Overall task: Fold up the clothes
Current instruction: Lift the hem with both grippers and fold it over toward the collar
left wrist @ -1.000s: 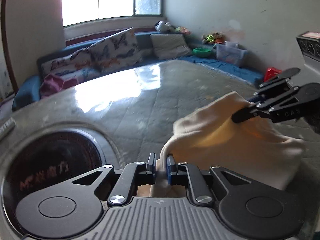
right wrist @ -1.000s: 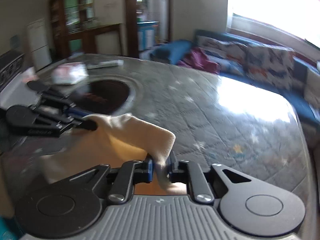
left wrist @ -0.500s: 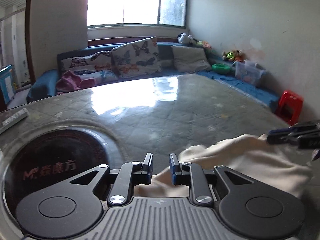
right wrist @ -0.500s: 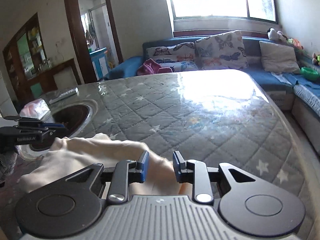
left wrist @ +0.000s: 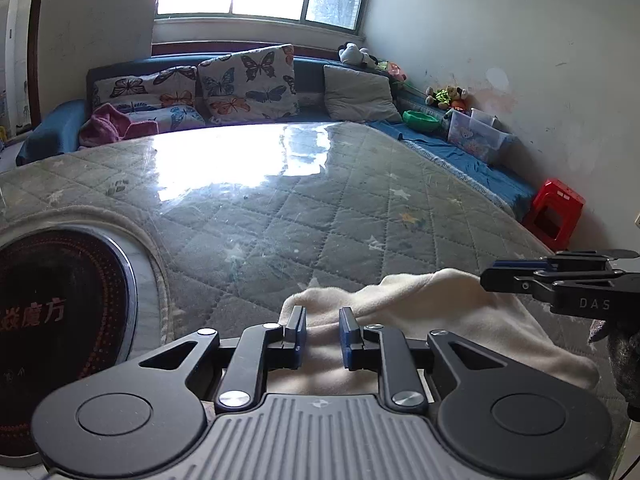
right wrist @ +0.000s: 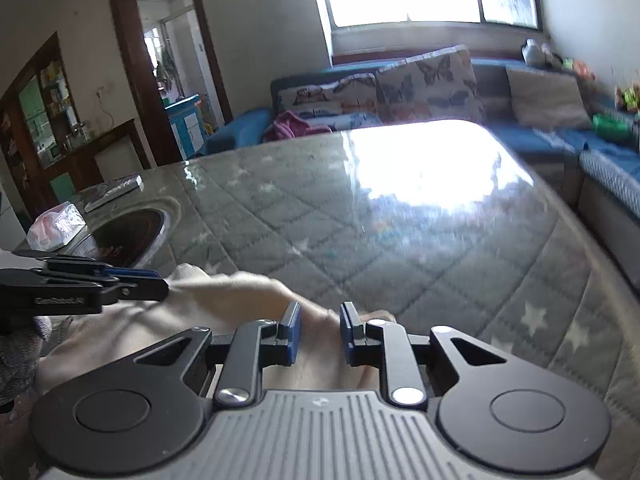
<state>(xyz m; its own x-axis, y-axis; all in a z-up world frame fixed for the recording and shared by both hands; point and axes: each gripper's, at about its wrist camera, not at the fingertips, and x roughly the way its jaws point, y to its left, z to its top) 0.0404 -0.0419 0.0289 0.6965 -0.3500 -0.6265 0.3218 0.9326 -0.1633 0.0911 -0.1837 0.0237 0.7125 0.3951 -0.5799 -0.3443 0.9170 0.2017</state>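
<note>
A cream fleece garment point(left wrist: 448, 320) lies bunched on the near edge of the glass-topped quilted table point(left wrist: 304, 216). It also shows in the right wrist view point(right wrist: 224, 304). My left gripper point(left wrist: 322, 336) is open just above the cloth's left end, nothing between its blue pads. My right gripper point(right wrist: 319, 334) is open over the cloth's right end. In the left wrist view the right gripper point(left wrist: 520, 276) reaches in from the right edge. In the right wrist view the left gripper point(right wrist: 132, 280) reaches in from the left edge.
A round black induction hob point(left wrist: 60, 312) is set in the table at my left. A remote point(right wrist: 114, 192) and a tissue pack point(right wrist: 56, 222) lie beyond it. A blue sofa with butterfly cushions point(left wrist: 244, 84) runs along the far side. A red stool point(left wrist: 554, 218) stands at the right.
Both grippers were shut on the lifted cloth a second ago. They have let it go and opened, and the cloth has dropped flat onto the table.
</note>
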